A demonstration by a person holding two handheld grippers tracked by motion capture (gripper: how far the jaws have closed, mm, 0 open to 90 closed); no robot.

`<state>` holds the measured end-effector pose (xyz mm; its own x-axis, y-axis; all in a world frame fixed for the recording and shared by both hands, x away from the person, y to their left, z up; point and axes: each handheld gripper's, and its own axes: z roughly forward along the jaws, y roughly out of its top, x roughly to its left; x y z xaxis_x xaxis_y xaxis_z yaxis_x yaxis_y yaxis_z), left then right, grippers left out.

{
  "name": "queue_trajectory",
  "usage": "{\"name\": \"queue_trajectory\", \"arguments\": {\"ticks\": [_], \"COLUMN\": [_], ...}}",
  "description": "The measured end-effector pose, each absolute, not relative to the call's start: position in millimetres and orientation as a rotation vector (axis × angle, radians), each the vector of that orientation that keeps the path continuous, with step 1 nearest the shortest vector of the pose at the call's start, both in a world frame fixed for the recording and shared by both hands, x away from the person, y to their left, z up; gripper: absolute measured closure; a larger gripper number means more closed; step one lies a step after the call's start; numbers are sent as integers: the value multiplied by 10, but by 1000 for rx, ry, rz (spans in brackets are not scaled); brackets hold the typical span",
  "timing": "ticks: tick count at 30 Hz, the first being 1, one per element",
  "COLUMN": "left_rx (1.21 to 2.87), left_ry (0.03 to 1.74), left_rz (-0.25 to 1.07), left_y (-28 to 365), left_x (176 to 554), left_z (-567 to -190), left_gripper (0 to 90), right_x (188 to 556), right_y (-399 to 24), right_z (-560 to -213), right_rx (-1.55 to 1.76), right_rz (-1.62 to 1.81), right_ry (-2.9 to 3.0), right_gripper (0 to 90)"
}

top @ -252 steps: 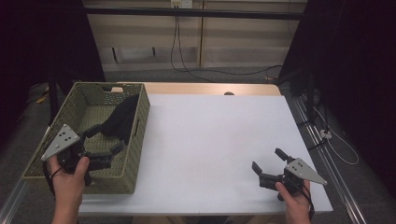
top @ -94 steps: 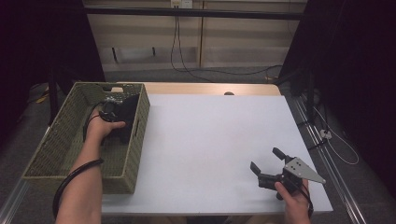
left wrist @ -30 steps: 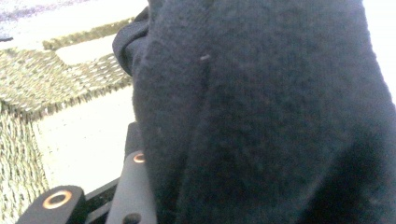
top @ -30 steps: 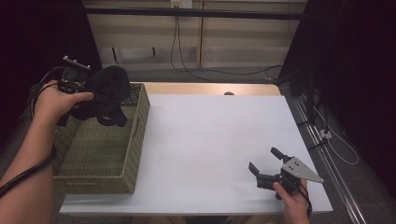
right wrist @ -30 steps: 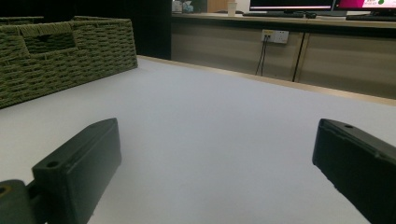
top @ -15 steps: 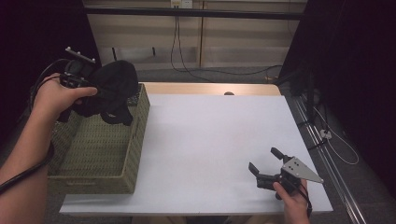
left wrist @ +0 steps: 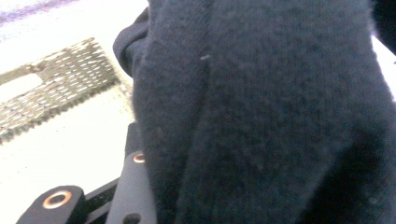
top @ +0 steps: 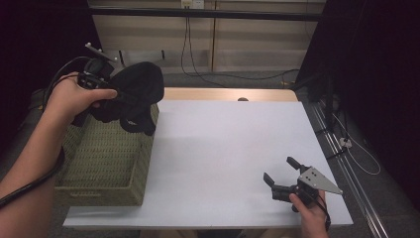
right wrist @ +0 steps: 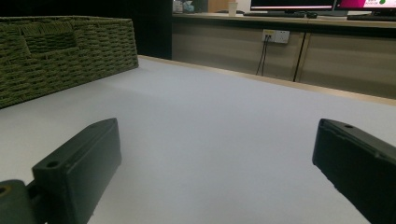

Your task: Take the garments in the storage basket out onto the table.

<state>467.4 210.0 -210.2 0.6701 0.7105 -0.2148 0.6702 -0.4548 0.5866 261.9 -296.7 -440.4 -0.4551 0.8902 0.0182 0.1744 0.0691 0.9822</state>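
Black cloth has come up out of the woven basket at the desk's left edge, gripped by the left tool. Right tool waits open, empty, near the front right corner.

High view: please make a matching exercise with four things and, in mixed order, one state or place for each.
Things:
1. black garment
2. woven basket
3. left gripper
4. right gripper

States:
A. jaws open, nothing between them
B. stands at the table's left edge
C. hangs in the air above the basket
D. shut on cloth, raised over the basket

Pairs: 1-C, 2-B, 3-D, 4-A
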Motion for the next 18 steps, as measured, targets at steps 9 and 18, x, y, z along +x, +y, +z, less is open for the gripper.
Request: {"name": "queue_trajectory", "arguments": {"ticks": [9,18], "left_rx": [2236,2230], "left_ry": [1012,960], "left_rz": [46,17], "left_y": [1910,1735], "left_x": [4625,4575], "left_z": [-2033,-2037], "left_gripper": [588,586], "right_x": [2620,2619], "right_y": [-2967,-2959], "right_z": [-4404,-4405], "right_rx": [1065,1065], "right_rz": [1435,1437], "right_ry": [1714,1716], "right_gripper": [2,2]}}
